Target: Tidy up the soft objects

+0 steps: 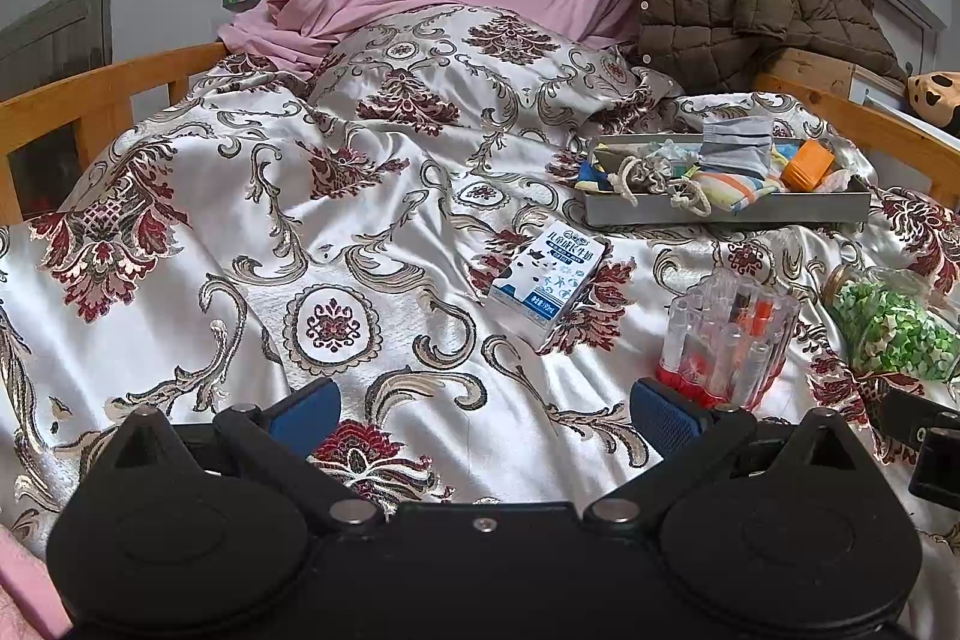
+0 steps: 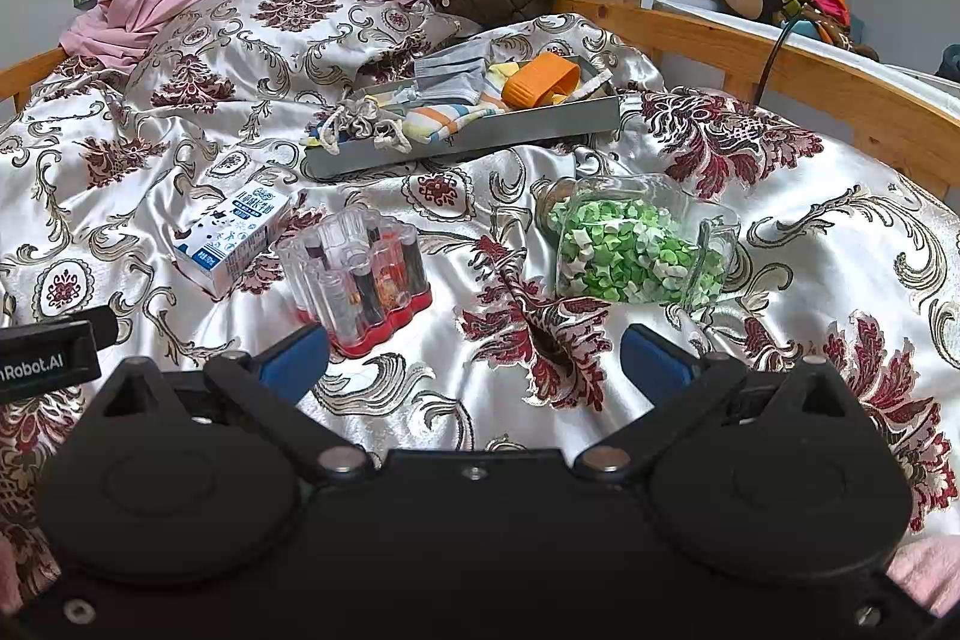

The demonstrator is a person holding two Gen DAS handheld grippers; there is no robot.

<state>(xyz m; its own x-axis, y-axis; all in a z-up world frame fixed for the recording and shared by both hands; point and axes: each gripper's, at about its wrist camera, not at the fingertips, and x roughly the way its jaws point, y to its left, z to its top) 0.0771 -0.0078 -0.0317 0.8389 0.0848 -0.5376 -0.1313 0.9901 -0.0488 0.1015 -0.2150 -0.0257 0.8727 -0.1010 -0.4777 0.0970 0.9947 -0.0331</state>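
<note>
Both tools, left tool [image 1: 485, 409] and right tool [image 2: 474, 358], are hovering released, grasping nothing. Soft items, including striped sock [image 2: 447, 115] and face mask [image 2: 450, 70], are lying in the metal tray [image 2: 480, 133] toward the bed's far right edge; light, limp, best pinched mid-fold.

Maroon-floral white bedspread [image 1: 360, 196], striped sock [image 2: 444, 115]

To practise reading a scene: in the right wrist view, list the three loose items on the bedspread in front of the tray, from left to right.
Milk carton → clear tube holder with a red base → glass jar of green paper stars.
</note>
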